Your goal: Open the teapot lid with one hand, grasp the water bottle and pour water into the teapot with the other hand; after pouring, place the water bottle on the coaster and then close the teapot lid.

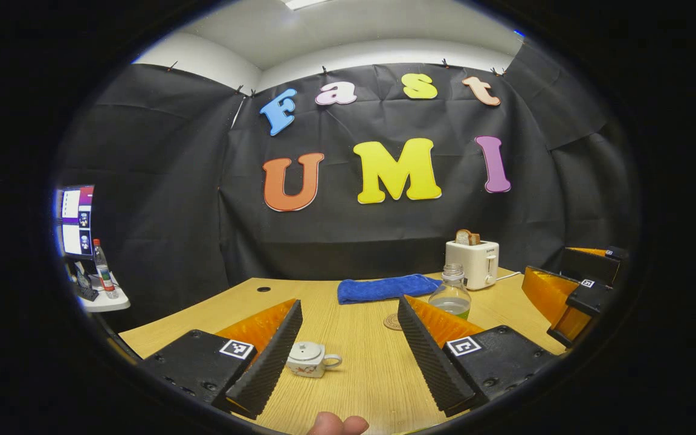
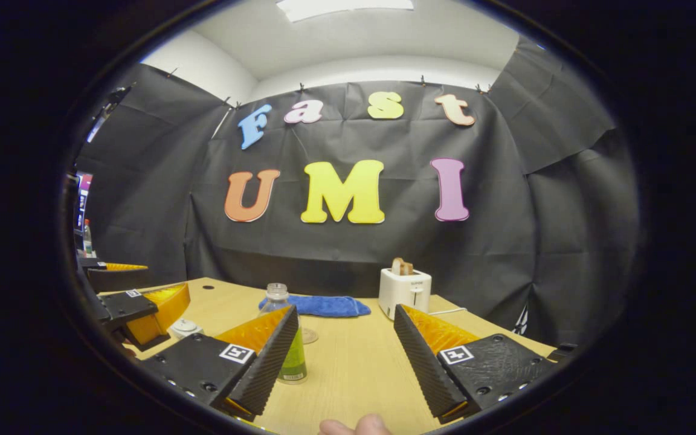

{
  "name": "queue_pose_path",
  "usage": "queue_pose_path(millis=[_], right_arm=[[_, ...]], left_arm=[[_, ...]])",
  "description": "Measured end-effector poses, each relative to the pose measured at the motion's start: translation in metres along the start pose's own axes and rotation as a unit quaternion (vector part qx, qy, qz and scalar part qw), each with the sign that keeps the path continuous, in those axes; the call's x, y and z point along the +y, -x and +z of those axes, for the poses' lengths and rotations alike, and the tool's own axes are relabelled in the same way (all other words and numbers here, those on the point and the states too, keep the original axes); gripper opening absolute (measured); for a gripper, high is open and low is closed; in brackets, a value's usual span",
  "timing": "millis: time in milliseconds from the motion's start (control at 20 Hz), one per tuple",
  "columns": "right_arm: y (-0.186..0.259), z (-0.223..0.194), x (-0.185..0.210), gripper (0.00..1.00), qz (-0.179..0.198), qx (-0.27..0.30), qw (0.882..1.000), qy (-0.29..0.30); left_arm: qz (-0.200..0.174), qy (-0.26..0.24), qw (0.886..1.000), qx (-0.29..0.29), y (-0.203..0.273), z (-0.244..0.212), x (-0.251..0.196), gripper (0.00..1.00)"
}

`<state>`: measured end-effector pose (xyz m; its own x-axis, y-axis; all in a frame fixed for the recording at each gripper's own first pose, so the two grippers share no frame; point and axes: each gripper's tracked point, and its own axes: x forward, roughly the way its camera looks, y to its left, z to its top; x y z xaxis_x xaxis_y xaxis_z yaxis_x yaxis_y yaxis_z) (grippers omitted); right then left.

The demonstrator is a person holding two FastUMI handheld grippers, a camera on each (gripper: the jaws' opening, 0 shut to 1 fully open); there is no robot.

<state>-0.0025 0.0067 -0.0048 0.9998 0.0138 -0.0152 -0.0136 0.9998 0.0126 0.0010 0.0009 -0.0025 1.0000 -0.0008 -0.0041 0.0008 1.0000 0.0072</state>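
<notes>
A: Jaws on both were wide apart, nothing between the fingers. Left gripper (image 1: 348, 356) hung over the table (image 1: 372, 374) with its fingers spread either side of a bare strip of wood.

B: Teapot?

A: The teapot (image 1: 309, 359) sat on the table just inside the left finger of the left gripper, lid on, handle pointing right. Not touched. In the right gripper view it was a small white shape (image 2: 185, 328) at the far left, half hidden behind the other gripper.

B: Bottle and coaster?

A: In the left gripper view the water bottle (image 1: 452, 293) stood upright behind the right finger, cap off, some water in the bottom. The coaster (image 1: 393, 321) lay flat beside it to the left; looked apart from the bottle, but the finger covered part of that gap, so not certain.

B: Right side?

A: Right gripper (image 2: 342, 356) was open too, over the table. The bottle (image 2: 284, 338) stood just behind its left finger, partly covered by it.

B: Anything else?

A: Blue towel (image 1: 387, 287) at the back, then a white toaster (image 1: 473, 263) with bread in it farther right. A fingertip (image 1: 336, 425) showed at the bottom edge.
</notes>
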Motion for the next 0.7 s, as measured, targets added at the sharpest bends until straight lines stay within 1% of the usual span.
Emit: queue_pose_path(millis=[250,300,450,500,600,700], right_arm=[[-0.0004,-0.0010,-0.0007,0.95,-0.002,0.001,1.000,0.000],[-0.0006,-0.0005,-0.0006,0.97,-0.002,0.001,1.000,0.000],[-0.0007,-0.0012,0.0022,0.97,0.000,0.001,1.000,-0.001],[-0.0003,-0.0006,0.0027,0.95,0.001,0.001,1.000,0.000],[-0.0003,0.0005,0.0036,0.95,0.002,-0.001,1.000,-0.001],[0.0002,0.0015,0.0028,0.95,0.003,-0.003,1.000,0.000]], left_arm=[[0.001,0.001,1.000,-0.001,-0.0013,-0.0007,0.0007,1.00],[0.001,0.001,1.000,-0.001,-0.0005,-0.0010,0.0005,0.99],[-0.001,-0.001,1.000,-0.001,-0.0004,-0.0012,-0.0011,1.00],[-0.002,-0.001,1.000,0.000,-0.0005,-0.0018,-0.0019,1.00],[-0.004,-0.001,1.000,0.001,-0.0008,-0.0020,-0.0031,0.99],[0.001,0.003,1.000,-0.001,-0.0016,-0.0023,0.0002,0.99]])
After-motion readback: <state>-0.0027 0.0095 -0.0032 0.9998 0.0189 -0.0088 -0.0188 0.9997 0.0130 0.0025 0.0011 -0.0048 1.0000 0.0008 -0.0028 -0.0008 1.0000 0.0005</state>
